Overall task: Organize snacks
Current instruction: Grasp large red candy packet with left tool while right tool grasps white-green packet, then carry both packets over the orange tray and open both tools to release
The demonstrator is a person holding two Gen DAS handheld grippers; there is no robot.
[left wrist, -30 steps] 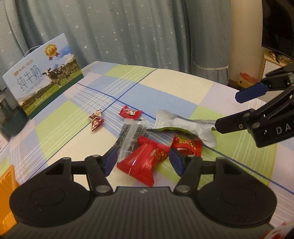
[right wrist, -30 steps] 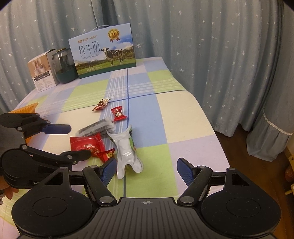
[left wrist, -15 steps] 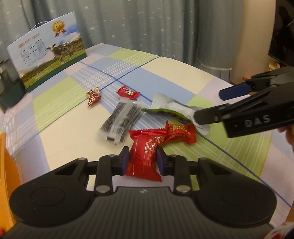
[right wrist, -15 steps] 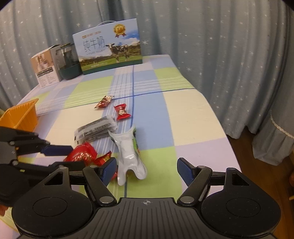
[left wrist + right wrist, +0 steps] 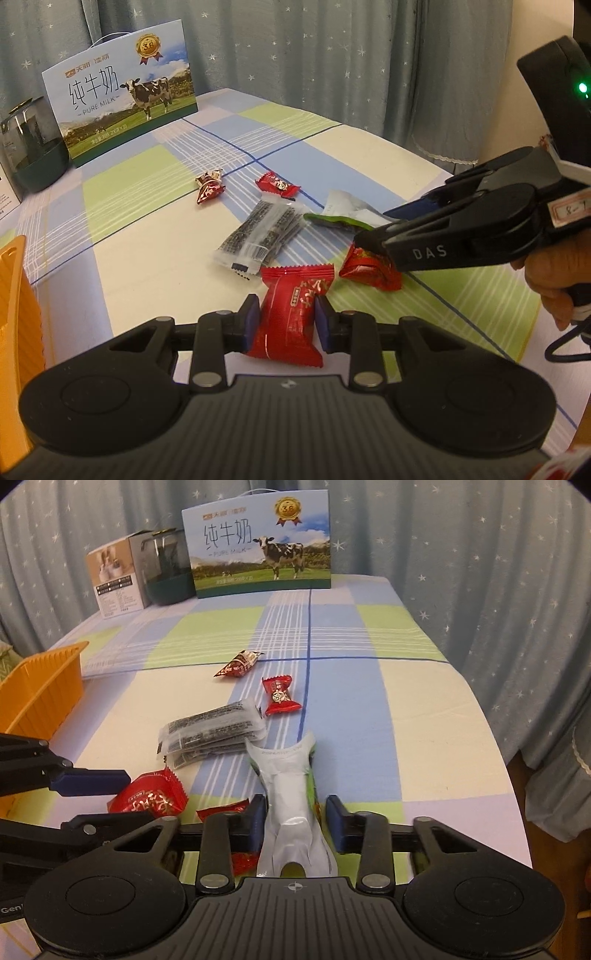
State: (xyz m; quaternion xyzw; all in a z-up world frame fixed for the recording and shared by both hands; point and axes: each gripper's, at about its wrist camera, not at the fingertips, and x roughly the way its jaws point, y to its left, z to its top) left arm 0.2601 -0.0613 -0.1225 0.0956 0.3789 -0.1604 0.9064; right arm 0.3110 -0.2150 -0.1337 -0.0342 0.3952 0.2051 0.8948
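Right now the left tongs point(image 5: 283, 322) pinch a red snack packet point(image 5: 290, 317) between blue pads, near the front edge of the checked worktop point(image 5: 424, 716). Beside them the right tongs point(image 5: 295, 825) are closing around a white-and-green pouch point(image 5: 291, 808); whether both pads press it yet, I cannot tell. Other wrapped snacks lie toward the worktop's middle, an orange basket point(image 5: 40, 690) sits at its left edge, and a milk carton point(image 5: 260, 541) stands at the far edge.

Snacks point(image 5: 214, 731) mid-table point(image 5: 424, 709); basket point(image 5: 40, 690) left, milk box point(image 5: 262, 542) behind.
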